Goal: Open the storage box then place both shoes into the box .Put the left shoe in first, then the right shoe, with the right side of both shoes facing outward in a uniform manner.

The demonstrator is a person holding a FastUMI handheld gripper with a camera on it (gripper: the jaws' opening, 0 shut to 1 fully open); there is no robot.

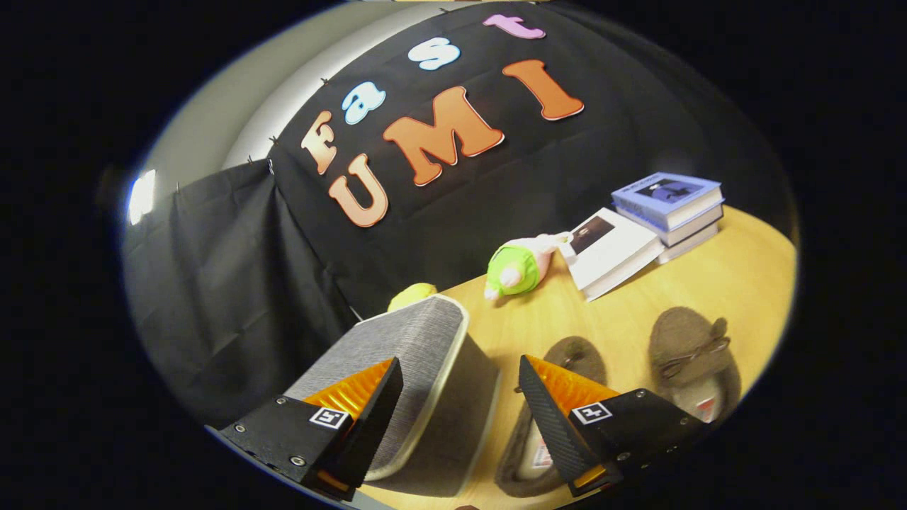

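Bench: a light wooden bench (737, 283) carried everything and ran up to the black cloth wall.
Storage box: a grey woven-fabric storage box with a pale rim (425, 354) stood on the bench, its lid closed; its near corner lay between the fingers, its body mostly behind the left finger, and its long axis ran away toward the wall.
Books: a stack of books with a blue-covered one on top (669, 202) sat far beyond the shoes, and a white book (613, 251) leaned against the stack.
Right-hand shoe: a brown fuzzy slipper with a bow (691, 354) lay flat beyond the right finger, its long axis running from the tongs toward the books, toe at the far end, opening at the near end.
Left-hand shoe: a second brown fuzzy slipper (574, 358) lay just beside the box, parallel to the first and close to it, toe away; the right finger covered its middle.
Toy: a green and pink plush toy (517, 269) lay by the wall near the white book.
Yellow thing: a small yellow object (413, 294) peeked out behind the box; I could not tell what it was.
Tongs: the tongs (460, 375) were spread wide, gripping nothing, held above the bench and tilted, looking down across box and slippers.
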